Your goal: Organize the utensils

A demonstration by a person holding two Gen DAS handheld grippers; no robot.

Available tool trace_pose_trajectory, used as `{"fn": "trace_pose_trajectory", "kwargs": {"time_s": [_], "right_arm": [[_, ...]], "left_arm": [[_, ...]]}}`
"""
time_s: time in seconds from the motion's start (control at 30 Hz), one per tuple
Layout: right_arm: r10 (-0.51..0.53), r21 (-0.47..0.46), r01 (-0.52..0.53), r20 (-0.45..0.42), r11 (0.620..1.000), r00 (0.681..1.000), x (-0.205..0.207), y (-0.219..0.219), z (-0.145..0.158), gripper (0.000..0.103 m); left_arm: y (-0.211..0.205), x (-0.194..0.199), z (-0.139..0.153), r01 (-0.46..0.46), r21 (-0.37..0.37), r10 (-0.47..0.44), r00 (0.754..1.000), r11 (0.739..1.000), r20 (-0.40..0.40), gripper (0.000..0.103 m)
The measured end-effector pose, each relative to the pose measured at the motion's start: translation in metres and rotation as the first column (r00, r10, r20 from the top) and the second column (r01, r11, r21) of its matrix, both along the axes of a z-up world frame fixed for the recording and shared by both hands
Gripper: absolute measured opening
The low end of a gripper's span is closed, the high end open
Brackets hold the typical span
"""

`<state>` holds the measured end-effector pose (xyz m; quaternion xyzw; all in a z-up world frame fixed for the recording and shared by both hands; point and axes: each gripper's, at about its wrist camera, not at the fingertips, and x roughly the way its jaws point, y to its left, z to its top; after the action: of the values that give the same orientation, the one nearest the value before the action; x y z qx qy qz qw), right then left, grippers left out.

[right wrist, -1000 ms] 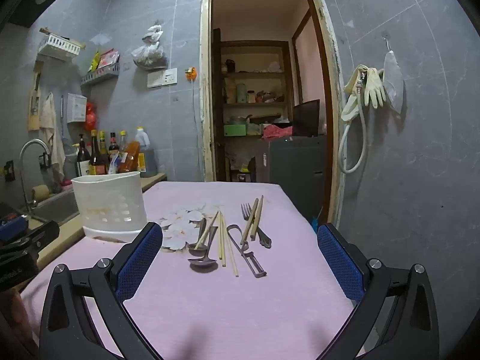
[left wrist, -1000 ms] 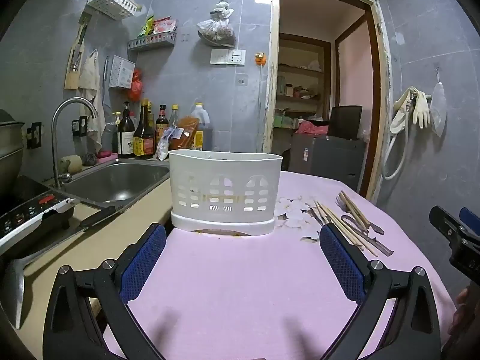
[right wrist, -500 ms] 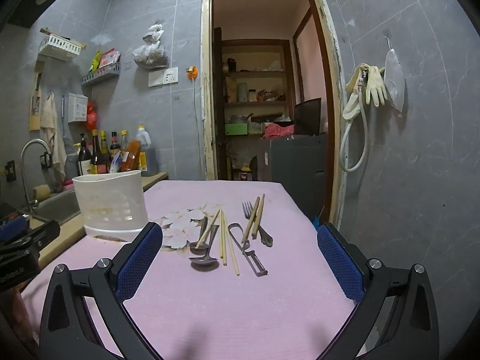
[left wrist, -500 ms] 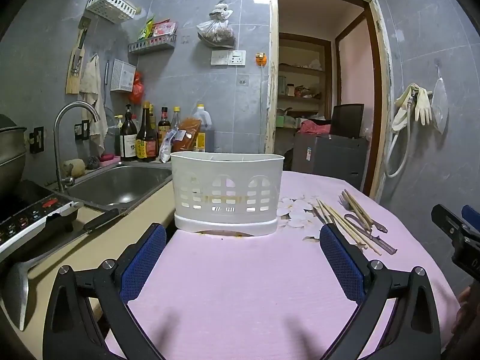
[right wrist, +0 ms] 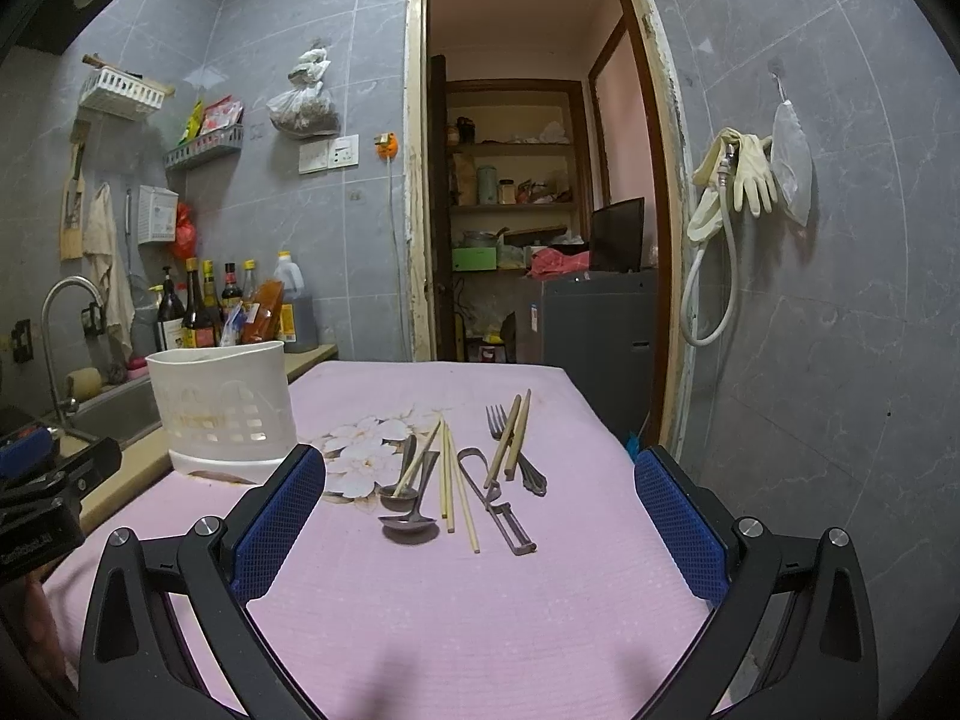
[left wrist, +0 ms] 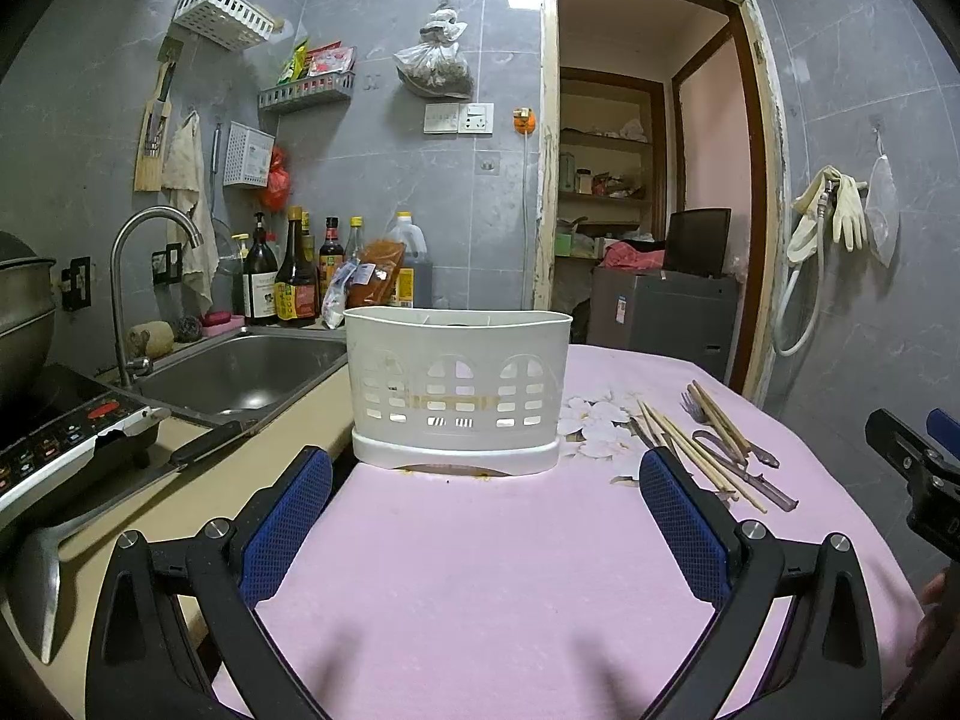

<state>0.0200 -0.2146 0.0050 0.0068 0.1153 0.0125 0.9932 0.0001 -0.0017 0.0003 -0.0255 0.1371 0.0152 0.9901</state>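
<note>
A white slotted utensil holder (left wrist: 459, 387) stands on the pink tablecloth (left wrist: 480, 552); it also shows at the left of the right wrist view (right wrist: 223, 411). Loose utensils lie to its right: two spoons (right wrist: 408, 501), several chopsticks (right wrist: 455, 489), a fork (right wrist: 516, 450) and a peeler (right wrist: 501, 507). The chopsticks also show in the left wrist view (left wrist: 696, 447). My left gripper (left wrist: 480, 516) is open and empty, in front of the holder. My right gripper (right wrist: 480, 516) is open and empty, just short of the utensils.
A steel sink (left wrist: 240, 369) with a tap and sauce bottles (left wrist: 288, 282) lies left of the table. An induction cooker (left wrist: 54, 438) and a ladle (left wrist: 42, 552) sit on the counter at the near left. A doorway (right wrist: 540, 210) stands behind the table.
Both views have lowered slightly toward table level; the holder and the utensils sit a little lower in frame. Both grippers stay open and empty.
</note>
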Motion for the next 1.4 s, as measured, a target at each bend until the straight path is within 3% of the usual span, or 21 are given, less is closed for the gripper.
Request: {"fn": "trace_pose_trajectory", "kwargs": {"time_s": [1.4], "right_arm": [[0.019,0.005,-0.019,-0.013,1.000,1.000,0.0062,0.0030,-0.0037,0.103]], "left_arm": [[0.0047,0.0031,-0.0006,-0.009,-0.007,0.009,1.000,1.000,-0.002,0.101]]}}
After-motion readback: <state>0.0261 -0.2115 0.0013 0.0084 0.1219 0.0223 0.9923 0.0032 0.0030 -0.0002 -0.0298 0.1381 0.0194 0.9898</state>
